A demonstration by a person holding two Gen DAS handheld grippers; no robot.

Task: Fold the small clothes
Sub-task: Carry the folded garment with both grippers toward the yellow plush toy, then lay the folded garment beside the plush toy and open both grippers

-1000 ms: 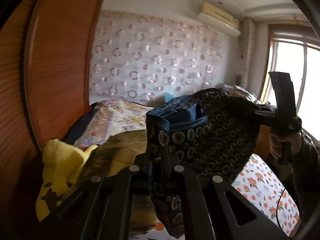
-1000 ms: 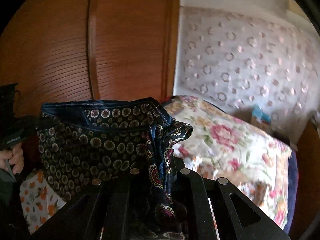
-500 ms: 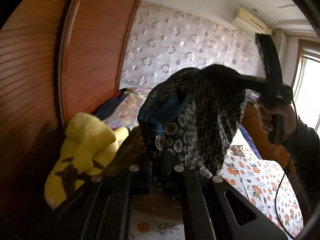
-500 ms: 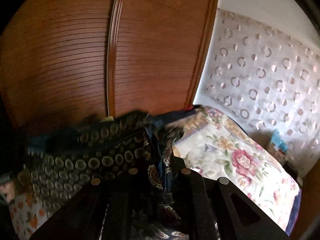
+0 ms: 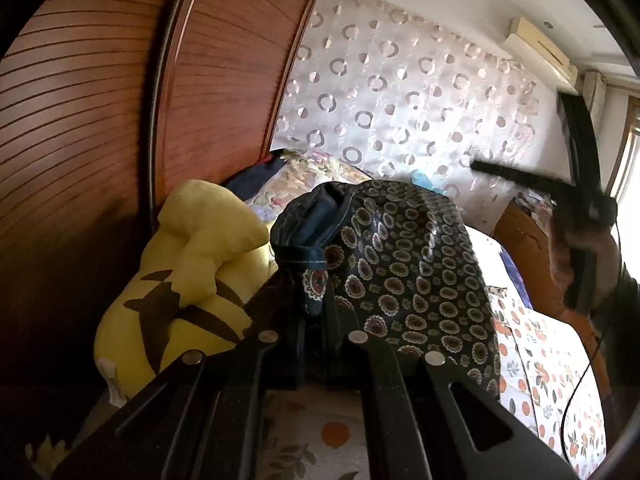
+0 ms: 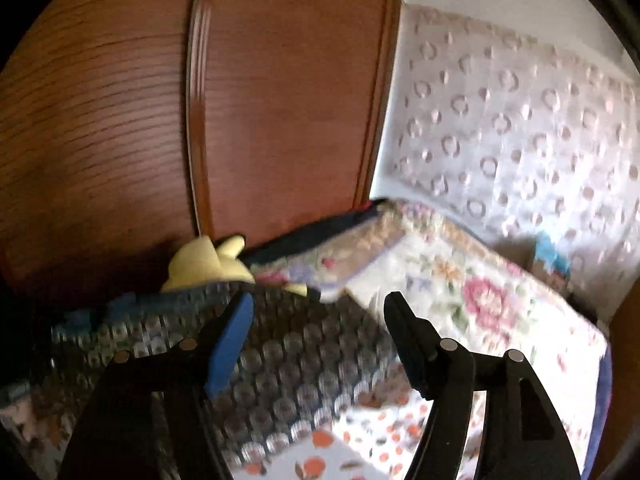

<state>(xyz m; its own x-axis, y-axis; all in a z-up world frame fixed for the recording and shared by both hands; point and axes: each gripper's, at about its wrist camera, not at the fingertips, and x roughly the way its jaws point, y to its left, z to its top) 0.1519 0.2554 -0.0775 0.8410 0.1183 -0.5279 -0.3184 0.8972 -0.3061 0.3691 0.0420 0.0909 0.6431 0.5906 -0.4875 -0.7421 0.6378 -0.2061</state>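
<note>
Bedspread (image 5: pixel 548 364) with orange flowers under patterned shorts (image 5: pixel 404 264), beside wooden wardrobe (image 5: pixel 100 120).

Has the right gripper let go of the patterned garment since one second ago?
Yes. The right gripper now stands open above the patterned garment, which lies lower against the wooden wardrobe; the left gripper clamps it.
</note>
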